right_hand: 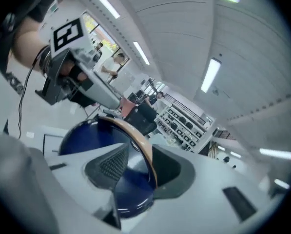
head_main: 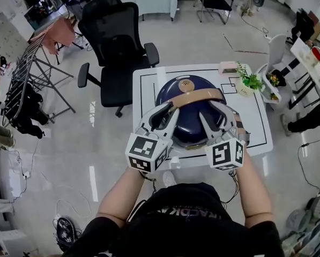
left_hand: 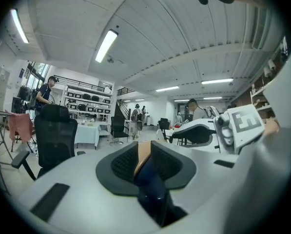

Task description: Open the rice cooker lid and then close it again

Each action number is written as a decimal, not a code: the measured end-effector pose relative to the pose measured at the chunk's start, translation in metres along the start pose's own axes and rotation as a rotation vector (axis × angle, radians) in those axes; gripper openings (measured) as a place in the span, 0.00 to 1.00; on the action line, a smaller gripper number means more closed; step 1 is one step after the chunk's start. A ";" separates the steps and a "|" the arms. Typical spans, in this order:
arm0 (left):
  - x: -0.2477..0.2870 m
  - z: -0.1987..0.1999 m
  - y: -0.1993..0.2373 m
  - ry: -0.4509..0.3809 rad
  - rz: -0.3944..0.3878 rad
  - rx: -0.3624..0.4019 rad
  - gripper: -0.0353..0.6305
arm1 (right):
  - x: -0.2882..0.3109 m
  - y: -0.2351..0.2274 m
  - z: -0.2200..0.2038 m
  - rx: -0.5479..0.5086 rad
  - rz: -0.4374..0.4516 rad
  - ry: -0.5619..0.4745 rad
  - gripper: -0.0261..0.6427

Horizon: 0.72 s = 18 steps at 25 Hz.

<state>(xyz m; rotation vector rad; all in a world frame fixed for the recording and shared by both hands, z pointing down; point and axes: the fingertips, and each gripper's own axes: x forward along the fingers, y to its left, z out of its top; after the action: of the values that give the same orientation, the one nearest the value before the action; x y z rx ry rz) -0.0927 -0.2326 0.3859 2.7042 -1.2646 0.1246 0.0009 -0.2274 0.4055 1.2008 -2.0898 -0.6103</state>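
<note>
left gripper [head_main: 162, 114] and right gripper [head_main: 217, 114] flank the rice cooker lid [head_main: 177, 92] at 7 and 5 o'clock; their own views alone show jaws spread, tan handle [left_hand: 143, 155] between, unpinched

Nothing here reads clearly to me. My black shirt [head_main: 187, 218] has a line of pale letters, too blurred to spell. The blue lid [head_main: 176, 92] bears a small gold mark of curved lines. The left marker cube [head_main: 147, 152] and right marker cube [head_main: 227, 154] show square patterns only.

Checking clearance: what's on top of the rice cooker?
A tan handle arches over its blue lid, left gripper and right gripper straddling it. They hide the lid's front.
</note>
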 end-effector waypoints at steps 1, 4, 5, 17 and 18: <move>-0.001 0.003 -0.006 -0.007 0.003 0.004 0.18 | -0.007 -0.006 0.001 0.082 0.008 -0.034 0.27; -0.002 0.010 -0.025 -0.020 0.015 0.020 0.18 | -0.030 -0.024 0.007 0.360 0.033 -0.182 0.21; -0.002 0.010 -0.033 -0.022 0.020 0.023 0.18 | -0.039 -0.031 0.008 0.466 0.046 -0.235 0.17; -0.022 0.001 -0.139 -0.050 0.139 -0.006 0.12 | -0.128 -0.045 -0.015 0.736 0.266 -0.407 0.04; -0.027 -0.002 -0.147 -0.050 0.155 -0.007 0.11 | -0.134 -0.040 -0.016 0.719 0.286 -0.411 0.04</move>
<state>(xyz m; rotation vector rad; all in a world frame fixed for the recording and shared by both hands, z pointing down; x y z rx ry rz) 0.0029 -0.1195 0.3689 2.6161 -1.4861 0.0701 0.0859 -0.1304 0.3499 1.1566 -2.9071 0.0630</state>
